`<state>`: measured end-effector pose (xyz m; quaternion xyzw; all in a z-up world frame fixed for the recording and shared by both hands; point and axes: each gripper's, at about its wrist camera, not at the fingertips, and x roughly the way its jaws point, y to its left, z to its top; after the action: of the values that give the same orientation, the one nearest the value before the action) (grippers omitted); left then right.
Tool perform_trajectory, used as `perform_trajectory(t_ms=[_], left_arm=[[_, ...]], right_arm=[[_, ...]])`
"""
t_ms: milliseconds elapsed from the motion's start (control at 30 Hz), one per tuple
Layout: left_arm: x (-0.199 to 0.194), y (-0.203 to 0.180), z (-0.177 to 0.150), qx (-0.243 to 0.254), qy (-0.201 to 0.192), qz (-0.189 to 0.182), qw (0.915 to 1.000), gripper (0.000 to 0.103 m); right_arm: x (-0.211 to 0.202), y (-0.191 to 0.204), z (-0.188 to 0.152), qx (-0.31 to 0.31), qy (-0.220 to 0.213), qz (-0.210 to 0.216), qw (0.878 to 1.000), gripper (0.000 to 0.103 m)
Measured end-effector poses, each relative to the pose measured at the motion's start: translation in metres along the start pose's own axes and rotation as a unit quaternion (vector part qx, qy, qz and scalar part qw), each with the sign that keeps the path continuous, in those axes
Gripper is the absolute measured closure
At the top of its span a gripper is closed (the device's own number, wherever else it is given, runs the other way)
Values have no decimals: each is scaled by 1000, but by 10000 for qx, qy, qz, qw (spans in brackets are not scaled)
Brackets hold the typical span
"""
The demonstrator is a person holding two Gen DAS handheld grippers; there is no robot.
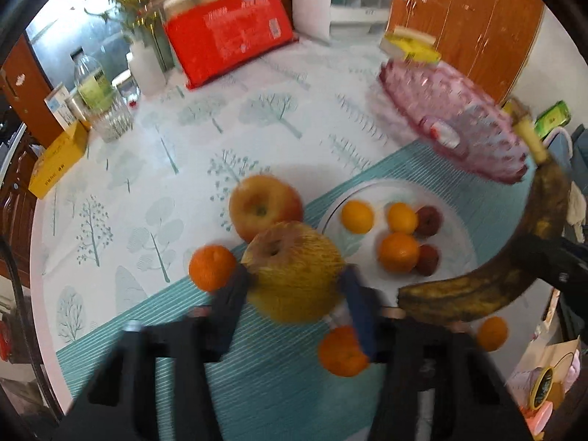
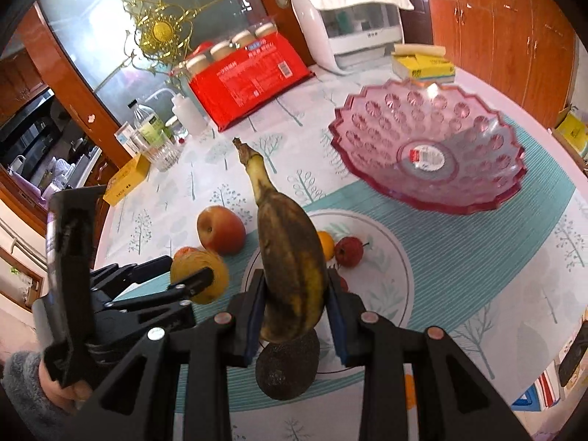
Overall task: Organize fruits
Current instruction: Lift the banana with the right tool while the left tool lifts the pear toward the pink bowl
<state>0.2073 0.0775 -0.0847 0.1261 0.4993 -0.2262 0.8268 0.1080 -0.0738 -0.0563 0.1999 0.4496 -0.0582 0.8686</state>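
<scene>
Fruits on tree-print tablecloth, wooden cabinets behind.

The left gripper has its jaws clamped on a yellow apple, raised off the worktop. At its 3 o'clock, the right gripper has its jaws clamped around a browned banana, stem pointing toward 12 o'clock.

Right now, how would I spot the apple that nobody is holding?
Find the pink glass bowl, then the white plate before it. Just left of the plate, on the tree-print cloth, sits the red apple; the yellower apple is gripped in tongs.
</scene>
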Motion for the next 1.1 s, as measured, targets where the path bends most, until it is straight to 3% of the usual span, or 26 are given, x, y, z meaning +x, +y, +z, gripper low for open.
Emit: perform_trajectory(t_ms=[33, 167, 300, 367, 400, 467, 500, 633, 900, 1100], left_arm=[[-9, -3, 3, -13, -48, -82, 10000, 101], [-27, -12, 14, -7, -340, 55, 9994, 102], [-13, -10, 19, -280, -41, -70, 9996, 96], [-2, -15, 17, -262, 209, -133, 9993, 72], [1, -19, 14, -224, 227, -108, 9994, 66], [9, -26, 10, -170, 241, 62, 9995, 40], [13, -28, 8, -168, 259, 103, 9995, 38], [32, -33, 6, -259, 424, 122, 9987, 37], [68, -34, 13, -305, 601, 542, 9963, 33], [85, -29, 21, -491, 517, 576, 9958, 29]], right_arm=[[-6, -1, 2, -22, -59, -1, 10000, 71], [-21, -4, 9, -127, -224, -29, 9997, 71], [-29, -10, 16, -190, -277, 31, 9994, 71], [-29, -16, 19, -175, -248, 41, 9995, 71], [-27, -19, 19, -156, -226, 43, 9996, 71], [-24, -27, 20, -116, -169, 17, 9998, 71], [-23, -30, 20, -102, -141, 1, 9998, 71], [-19, -44, 18, -36, -37, 9, 10000, 71], [-14, -60, 18, 72, 53, 22, 10000, 71], [-10, -65, 20, 114, 103, 2, 9999, 72]])
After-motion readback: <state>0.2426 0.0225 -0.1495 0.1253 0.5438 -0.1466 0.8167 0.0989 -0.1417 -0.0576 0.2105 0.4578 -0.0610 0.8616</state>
